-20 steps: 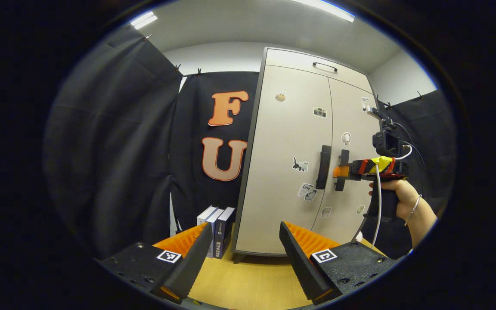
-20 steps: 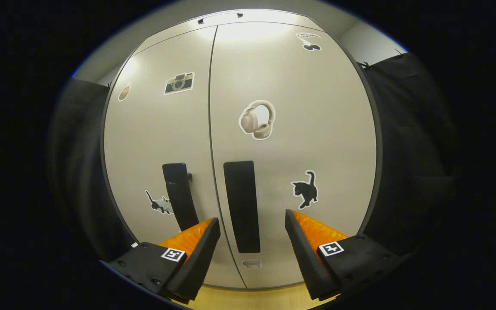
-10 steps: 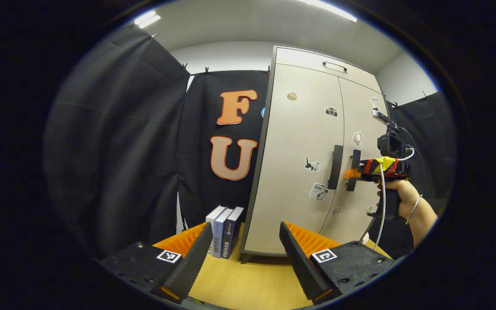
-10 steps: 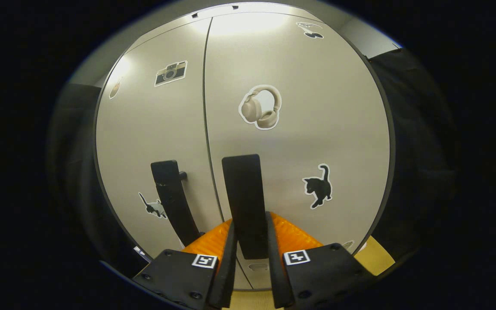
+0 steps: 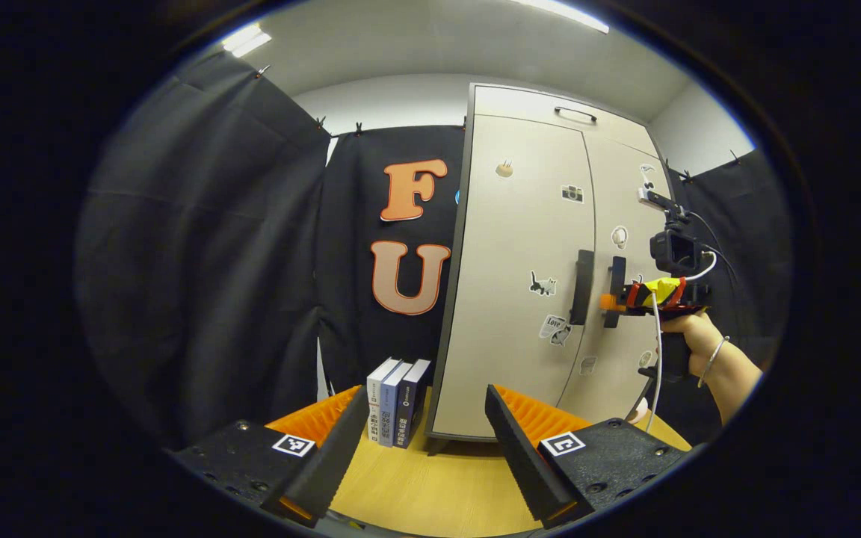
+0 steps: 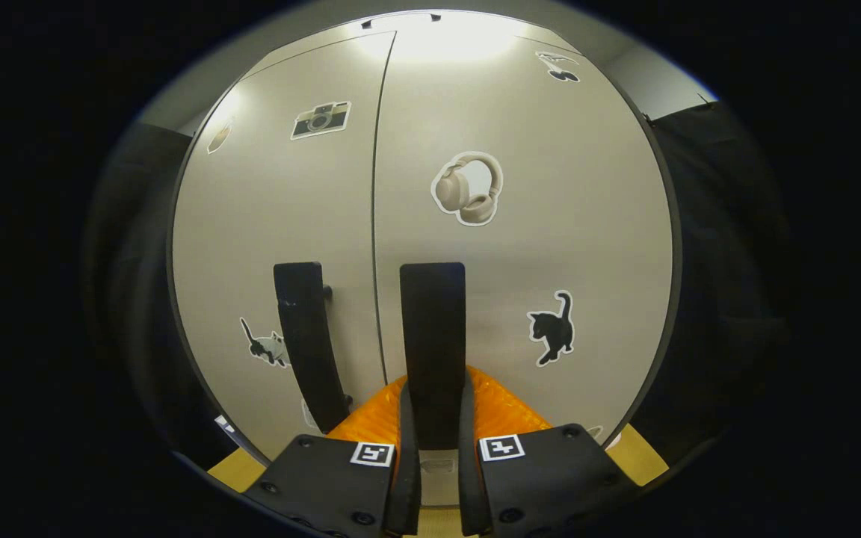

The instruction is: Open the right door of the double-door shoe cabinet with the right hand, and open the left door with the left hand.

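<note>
With both fingers pressed flat against its sides, right tool (image 6: pixel 434 448) clamped on the right door handle (image 6: pixel 433 329), low on that black vertical bar. Seen from the left gripper view too: right tool (image 5: pixel 611 301) at the handle of the far door, gripped from behind by a hand (image 5: pixel 688 332) with a bracelet at the wrist. Right door (image 6: pixel 520 246) apparently shut, its edge flush along the centre seam with the left door (image 6: pixel 281 239); no gap visible between them. Left door handle (image 6: pixel 303 336) just beside the seam, untouched. Left tool (image 5: pixel 427 456) held well back from the shoe cabinet (image 5: pixel 520 299), fingers spread apart and empty, hovering over the wooden surface (image 5: pixel 430 493). Three books (image 5: pixel 397 403) upright on that surface, just beside the cabinet's left flank.

Judged as the first step: handle taken, pull not yet begun. Next move likely a pull back toward the holder, curving out to the right about the hinge at the door's outer edge, grip kept firm so as not to slide off the smooth bar. After that, left tool to be brought forward and closed on the left handle, then swung out the opposite way, clear of the books.
</note>
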Available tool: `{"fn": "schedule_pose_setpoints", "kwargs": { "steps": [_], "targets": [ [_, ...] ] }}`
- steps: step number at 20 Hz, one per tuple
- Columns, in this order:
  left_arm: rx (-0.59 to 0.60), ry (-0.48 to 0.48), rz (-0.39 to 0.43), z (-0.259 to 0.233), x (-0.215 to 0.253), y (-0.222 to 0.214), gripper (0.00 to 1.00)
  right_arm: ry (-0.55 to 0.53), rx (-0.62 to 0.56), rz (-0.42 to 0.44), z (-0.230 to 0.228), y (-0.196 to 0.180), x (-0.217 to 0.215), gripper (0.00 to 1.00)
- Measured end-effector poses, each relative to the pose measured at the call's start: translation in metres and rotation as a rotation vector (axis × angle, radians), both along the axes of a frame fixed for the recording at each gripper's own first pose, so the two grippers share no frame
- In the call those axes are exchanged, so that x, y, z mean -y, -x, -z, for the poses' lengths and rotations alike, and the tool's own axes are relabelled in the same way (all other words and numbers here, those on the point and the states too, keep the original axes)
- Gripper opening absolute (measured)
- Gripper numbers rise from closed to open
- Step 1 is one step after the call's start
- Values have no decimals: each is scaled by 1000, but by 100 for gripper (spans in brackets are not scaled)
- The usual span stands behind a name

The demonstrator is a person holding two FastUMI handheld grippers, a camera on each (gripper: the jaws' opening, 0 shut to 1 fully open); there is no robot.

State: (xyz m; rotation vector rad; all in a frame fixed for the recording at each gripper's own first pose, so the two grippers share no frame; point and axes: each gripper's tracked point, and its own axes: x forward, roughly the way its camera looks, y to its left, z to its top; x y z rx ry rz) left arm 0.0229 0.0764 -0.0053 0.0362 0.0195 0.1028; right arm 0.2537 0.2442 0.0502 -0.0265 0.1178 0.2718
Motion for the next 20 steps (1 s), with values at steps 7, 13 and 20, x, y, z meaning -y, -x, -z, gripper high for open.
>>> {"fn": "schedule_pose_setpoints", "kwargs": {
  "steps": [7, 13, 20],
  "targets": [
    [17, 19, -4, -10, 11, 32, 95, 18, -10, -34, -4, 22, 13, 23],
    [15, 22, 7, -12, 24, 52, 97, 21, -13, -44, -4, 37, 27, 23],
    [20, 26, 15, -17, 37, 70, 97, 34, -8, -51, -6, 47, 42, 22]
  ]
}}
